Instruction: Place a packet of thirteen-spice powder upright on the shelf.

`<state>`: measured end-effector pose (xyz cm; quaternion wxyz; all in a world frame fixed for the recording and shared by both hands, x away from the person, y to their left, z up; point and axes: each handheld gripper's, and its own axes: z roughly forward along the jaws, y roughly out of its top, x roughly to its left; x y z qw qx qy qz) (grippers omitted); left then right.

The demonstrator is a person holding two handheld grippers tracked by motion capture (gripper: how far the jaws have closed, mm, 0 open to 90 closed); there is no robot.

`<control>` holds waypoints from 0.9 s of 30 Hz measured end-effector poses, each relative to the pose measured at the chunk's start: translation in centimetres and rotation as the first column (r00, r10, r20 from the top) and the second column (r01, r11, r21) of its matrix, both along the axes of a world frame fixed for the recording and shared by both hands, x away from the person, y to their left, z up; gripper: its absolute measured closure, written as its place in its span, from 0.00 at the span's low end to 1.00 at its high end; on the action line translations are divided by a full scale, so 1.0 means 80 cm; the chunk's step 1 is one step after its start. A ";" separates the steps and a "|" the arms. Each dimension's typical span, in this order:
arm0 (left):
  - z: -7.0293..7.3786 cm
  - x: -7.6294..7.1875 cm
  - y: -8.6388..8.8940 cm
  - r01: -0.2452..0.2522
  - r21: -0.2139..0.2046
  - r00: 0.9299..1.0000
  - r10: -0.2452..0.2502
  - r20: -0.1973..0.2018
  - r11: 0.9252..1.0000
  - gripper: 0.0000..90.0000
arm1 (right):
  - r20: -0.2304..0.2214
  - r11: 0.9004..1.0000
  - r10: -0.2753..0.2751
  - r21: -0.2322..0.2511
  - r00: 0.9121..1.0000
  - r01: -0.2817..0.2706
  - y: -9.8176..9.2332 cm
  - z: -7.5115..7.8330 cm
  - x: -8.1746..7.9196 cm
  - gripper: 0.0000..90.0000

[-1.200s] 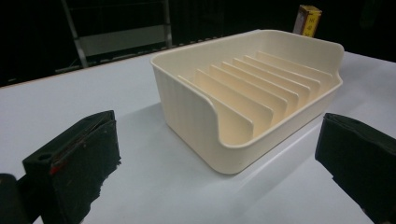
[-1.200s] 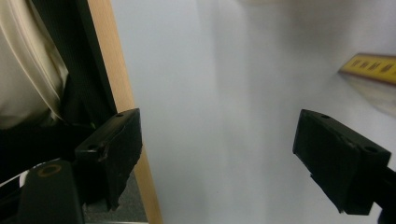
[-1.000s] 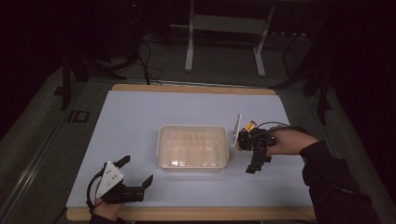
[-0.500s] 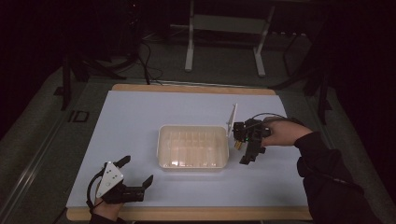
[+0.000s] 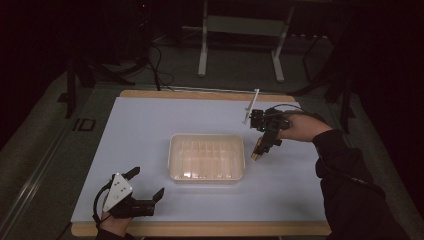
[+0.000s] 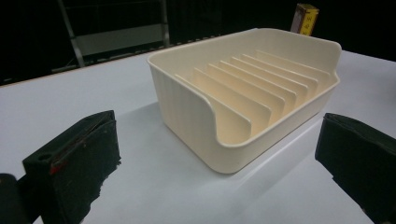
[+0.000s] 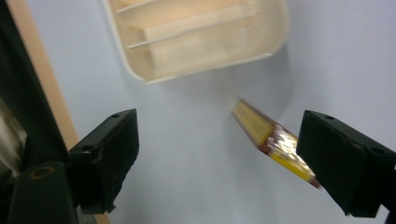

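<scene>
From above, the right gripper hangs over the table just off the right end of the cream rack, its nose tipped down toward the tabletop. At its lower tip sits a small yellow box, close beside the rack's right wall. Its jaws have just been opening, and I cannot tell from this height whether the box touches the rack. The left gripper rests near the front left corner of the table, well apart from the box, so the right hand is plainly the nearer one.

Along the left gripper, the jaws stand wide with nothing between them. The rack lies ahead, its row of slots running across the tray, and the top of the box pokes up behind the far wall.

Along the right gripper, the jaws are spread and the box lies slantwise in the gap, crowded toward the right-hand pad. It is blurred, and it looks let go rather than pinched, though it may brush that pad. Its long axis runs diagonally, one end pointing up toward the rack's corner. The rack lies straight ahead of the jaws, so I judge any regrasp would need to square up to that slant first.
</scene>
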<state>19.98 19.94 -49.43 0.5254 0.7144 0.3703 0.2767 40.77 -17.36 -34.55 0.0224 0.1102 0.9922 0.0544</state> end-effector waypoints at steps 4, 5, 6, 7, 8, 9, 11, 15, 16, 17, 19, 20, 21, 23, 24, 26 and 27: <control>0.000 0.000 0.000 0.001 -0.001 1.000 -0.001 -0.001 1.000 0.00 | -0.013 0.997 -0.071 -0.014 0.997 0.071 -0.007 0.000 0.014 0.14; 0.000 0.000 0.000 0.001 -0.001 1.000 -0.001 -0.002 1.000 0.00 | -0.011 0.996 -0.083 -0.022 0.996 0.083 -0.008 -0.001 0.016 0.14; 0.000 0.000 0.000 0.001 -0.001 1.000 -0.001 -0.002 1.000 0.00 | -0.016 0.994 -0.106 -0.033 0.994 0.106 -0.010 -0.002 0.019 0.14; 0.000 0.000 0.000 0.002 0.000 1.000 -0.002 -0.003 1.000 0.00 | -0.016 0.991 -0.126 -0.040 0.992 0.125 -0.012 -0.003 0.022 0.14; 0.000 0.000 0.000 0.002 -0.001 1.000 -0.002 -0.002 1.000 0.00 | -0.012 0.989 -0.143 -0.045 0.990 0.143 -0.013 -0.005 0.025 0.14; 0.000 0.000 0.000 0.002 -0.002 1.000 -0.002 -0.002 1.000 0.00 | -0.009 0.985 -0.163 -0.050 0.987 0.162 -0.014 -0.006 0.027 0.14; 0.000 0.000 0.000 0.002 -0.002 1.000 -0.002 -0.002 1.000 0.00 | 0.012 0.977 -0.206 -0.061 0.978 0.207 -0.016 -0.010 0.033 0.14; 0.000 0.000 0.000 0.003 -0.004 1.000 -0.003 -0.004 1.000 0.00 | -0.008 0.961 -0.275 -0.041 0.962 0.274 -0.020 -0.015 0.044 0.14; 0.000 0.000 0.000 0.004 -0.004 1.000 -0.004 -0.004 1.000 0.00 | -0.009 0.956 -0.292 -0.042 0.956 0.291 -0.021 -0.016 0.045 0.14; 0.000 0.000 0.000 0.003 -0.003 1.000 -0.003 -0.004 1.000 0.00 | -0.012 0.954 -0.297 -0.043 0.955 0.296 -0.022 -0.018 0.047 0.14; 0.000 0.000 0.000 0.004 -0.004 1.000 -0.004 -0.004 1.000 0.00 | -0.016 0.948 -0.316 -0.044 0.949 0.315 -0.024 -0.021 0.051 0.14; 0.000 0.000 0.000 0.005 -0.004 1.000 -0.005 -0.004 1.000 0.00 | -0.020 0.944 -0.327 -0.045 0.945 0.326 -0.026 -0.024 0.053 0.14; 0.000 0.000 0.000 0.004 -0.003 1.000 -0.004 -0.004 1.000 0.00 | -0.022 0.942 -0.334 -0.049 0.942 0.333 -0.027 -0.025 0.054 0.14; 0.000 0.000 0.000 0.005 -0.003 1.000 -0.005 -0.006 1.000 0.00 | -0.026 0.936 -0.351 -0.049 0.936 0.349 -0.029 -0.028 0.058 0.14; 0.000 0.000 0.000 0.005 -0.003 1.000 -0.005 -0.006 1.000 0.00 | -0.030 0.934 -0.355 -0.046 0.934 0.354 -0.031 -0.030 0.060 0.14; 0.000 0.001 0.000 0.005 -0.003 1.000 -0.005 -0.006 1.000 0.00 | -0.043 0.927 -0.373 -0.051 0.927 0.371 -0.032 -0.034 0.063 0.14; 0.000 0.000 0.000 0.006 -0.002 1.000 -0.006 -0.007 1.000 0.00 | -0.044 0.927 -0.374 -0.052 0.926 0.372 -0.034 -0.036 0.064 0.14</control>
